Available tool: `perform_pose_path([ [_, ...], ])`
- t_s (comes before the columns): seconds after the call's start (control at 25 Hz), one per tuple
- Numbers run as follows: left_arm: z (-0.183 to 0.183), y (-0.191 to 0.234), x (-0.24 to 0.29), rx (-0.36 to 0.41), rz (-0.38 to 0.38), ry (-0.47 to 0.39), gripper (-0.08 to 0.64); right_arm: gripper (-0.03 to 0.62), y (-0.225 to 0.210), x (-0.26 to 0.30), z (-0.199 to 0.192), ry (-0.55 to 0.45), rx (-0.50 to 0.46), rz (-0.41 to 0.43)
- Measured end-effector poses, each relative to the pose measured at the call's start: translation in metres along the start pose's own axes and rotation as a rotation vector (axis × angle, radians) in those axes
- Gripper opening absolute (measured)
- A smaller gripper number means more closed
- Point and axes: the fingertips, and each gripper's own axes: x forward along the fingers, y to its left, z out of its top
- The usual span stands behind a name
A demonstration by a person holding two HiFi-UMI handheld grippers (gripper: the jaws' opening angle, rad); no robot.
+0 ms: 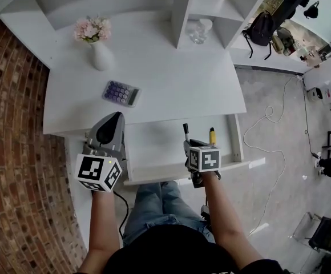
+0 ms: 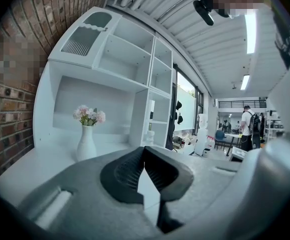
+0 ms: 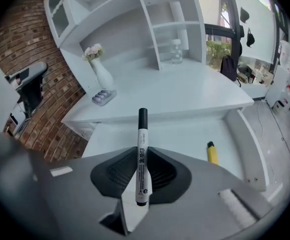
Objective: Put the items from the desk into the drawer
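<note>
A brick wall (image 1: 17,153) runs along the left side. Against it stands the white counter (image 1: 177,90), with white shelves (image 1: 182,4) rising from its back edge. Below the counter's front edge the drawer (image 1: 154,147) is pulled out towards the person, and its white floor is mostly bare.

The left tool (image 1: 115,119) is held at the drawer's left side, near the counter's front left corner, pointing roughly level. In the left gripper view its jaws meet at the tips with nothing between them (image 2: 144,151). The right tool (image 1: 192,144) is over the right half of the drawer, tilted downward. Its jaws are narrow and clamped on the marker (image 3: 143,154).

The vase (image 1: 101,55), white with pink flowers, stands upright on the counter's left rear. The calculator (image 1: 121,93) lies flat on the counter in front of the vase, near the front edge and well apart from both tools. A glass jar (image 1: 198,33) sits in a low compartment of the shelves.

The marker is white with a black cap. It stands up between the right tool's pads, cap end pointing away from the person, above the drawer floor. A yellow pen (image 1: 212,136) lies in the drawer just to the right of the right tool, near the drawer's right wall and apart from the marker.
</note>
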Motion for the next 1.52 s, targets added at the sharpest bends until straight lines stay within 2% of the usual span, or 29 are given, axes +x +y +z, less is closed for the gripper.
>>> perform_pose_path([
  [0.12, -0.005, -0.002, 0.002, -0.006, -0.007, 0.004, -0.002, 0.08, -0.008, 0.02, -0.013, 0.061, 0.069, 0.004],
  [0.32, -0.009, -0.003, 0.001, -0.019, -0.002, 0.003, -0.002, 0.08, -0.03, 0.052, -0.043, 0.19, 0.089, -0.044],
  [0.64, -0.019, 0.016, -0.014, -0.007, 0.073, 0.032, -0.002, 0.08, -0.056, 0.086, -0.076, 0.352, 0.131, -0.105],
  [0.88, -0.021, 0.03, -0.027, -0.003, 0.139, 0.033, -0.002, 0.08, -0.061, 0.103, -0.085, 0.382, 0.14, -0.105],
  [1.0, -0.019, 0.033, -0.028, 0.012, 0.145, 0.032, -0.002, 0.081, -0.068, 0.115, -0.093, 0.408, 0.103, -0.121],
  [1.12, -0.016, 0.035, -0.029, 0.021, 0.149, 0.03, -0.002, 0.083, -0.068, 0.114, -0.097, 0.423, 0.113, -0.12],
  [1.16, -0.014, 0.035, -0.03, 0.023, 0.149, 0.028, -0.002, 0.09, -0.065, 0.111, -0.097, 0.42, 0.127, -0.109],
  [1.28, -0.008, 0.035, -0.03, 0.024, 0.148, 0.014, -0.002, 0.18, -0.055, 0.1, -0.09, 0.398, 0.175, -0.063],
  [1.4, 0.003, 0.031, -0.028, 0.02, 0.143, -0.01, -0.002, 0.195, -0.05, 0.088, -0.083, 0.379, 0.195, -0.031],
  [1.52, 0.015, 0.022, -0.024, 0.021, 0.128, -0.036, -0.002, 0.196, -0.045, 0.07, -0.064, 0.33, 0.163, -0.003],
])
